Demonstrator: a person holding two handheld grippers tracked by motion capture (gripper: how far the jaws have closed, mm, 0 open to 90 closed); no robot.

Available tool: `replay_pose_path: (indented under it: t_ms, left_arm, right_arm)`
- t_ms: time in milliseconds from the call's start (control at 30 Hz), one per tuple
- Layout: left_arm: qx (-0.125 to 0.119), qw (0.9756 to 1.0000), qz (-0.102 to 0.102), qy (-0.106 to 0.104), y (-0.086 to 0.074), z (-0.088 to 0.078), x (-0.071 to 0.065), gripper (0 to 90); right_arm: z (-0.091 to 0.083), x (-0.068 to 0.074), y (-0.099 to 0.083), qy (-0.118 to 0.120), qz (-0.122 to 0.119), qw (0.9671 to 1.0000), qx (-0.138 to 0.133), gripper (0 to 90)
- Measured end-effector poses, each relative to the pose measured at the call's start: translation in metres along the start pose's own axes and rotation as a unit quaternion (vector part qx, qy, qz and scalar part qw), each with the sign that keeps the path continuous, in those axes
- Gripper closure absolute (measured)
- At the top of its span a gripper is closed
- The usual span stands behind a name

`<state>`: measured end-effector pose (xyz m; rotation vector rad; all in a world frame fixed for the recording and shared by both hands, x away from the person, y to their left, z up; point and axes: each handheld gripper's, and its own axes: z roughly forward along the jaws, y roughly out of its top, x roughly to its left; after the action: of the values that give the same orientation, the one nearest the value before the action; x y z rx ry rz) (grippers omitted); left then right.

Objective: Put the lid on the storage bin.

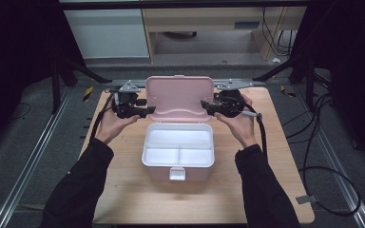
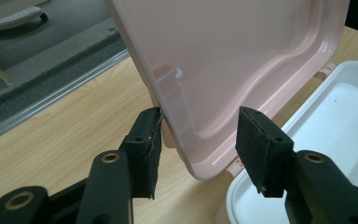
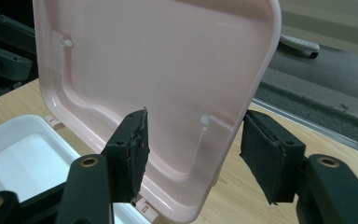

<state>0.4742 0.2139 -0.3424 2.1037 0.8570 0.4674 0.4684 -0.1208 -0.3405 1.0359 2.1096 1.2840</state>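
On the worktop (image 1: 123, 190), the pink lid (image 1: 179, 97) of the box (image 1: 178, 149) was raised upright; its side edges were straddled by left claw (image 1: 147, 110) and right claw (image 1: 205, 105), both apart, nothing clamped yet.

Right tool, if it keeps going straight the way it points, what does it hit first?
The raised pink lid. Its side edge already sits between the open jaws of the right tool, so going on would probably bring that edge deeper in; how much gap remains is unclear.
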Motion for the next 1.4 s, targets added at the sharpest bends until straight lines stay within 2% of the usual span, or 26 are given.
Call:
replay_pose_path:
  t_ms: [133,300,667,767,1067,1200,1233,1267,1400]
  left_arm:
    - [0.002,1.0000,0.007,0.005,0.000,-0.003,-0.004,51.1]
    - [-0.007,0.9999,0.011,0.006,-0.005,-0.010,-0.010,53.0]
    - [0.005,0.9987,0.050,0.005,-0.023,-0.022,-0.027,54.2]
    - [0.006,0.9987,0.051,-0.001,-0.027,-0.025,-0.029,54.3]
    - [-0.002,0.9982,0.057,-0.019,-0.044,-0.034,-0.040,53.8]
    - [0.003,0.9974,0.063,-0.034,-0.054,-0.038,-0.047,54.8]
    - [0.004,0.9971,0.067,-0.036,-0.057,-0.038,-0.049,54.8]
    - [0.005,0.9967,0.073,-0.035,-0.060,-0.038,-0.050,54.3]
    - [0.016,0.9967,0.072,-0.035,-0.069,-0.038,-0.050,53.2]
  right_arm:
    - [-0.004,0.003,-0.002,0.000,0.001,1.0000,-0.007,42.8]
    - [-0.013,0.009,-0.007,0.000,-0.003,0.9998,-0.019,43.6]
    - [-0.034,0.023,-0.024,0.015,-0.012,0.9996,-0.020,45.1]
    - [-0.038,0.025,-0.029,0.020,-0.013,0.9995,-0.019,45.5]
    - [-0.049,0.034,-0.045,0.041,-0.021,0.9989,-0.009,45.2]
    - [-0.054,0.038,-0.058,0.063,-0.023,0.9977,-0.001,46.2]
    - [-0.054,0.039,-0.060,0.065,-0.025,0.9975,0.009,45.6]
    - [-0.055,0.041,-0.065,0.063,-0.039,0.9971,0.018,45.7]
    - [-0.061,0.040,-0.076,0.062,-0.043,0.9968,0.029,45.2]
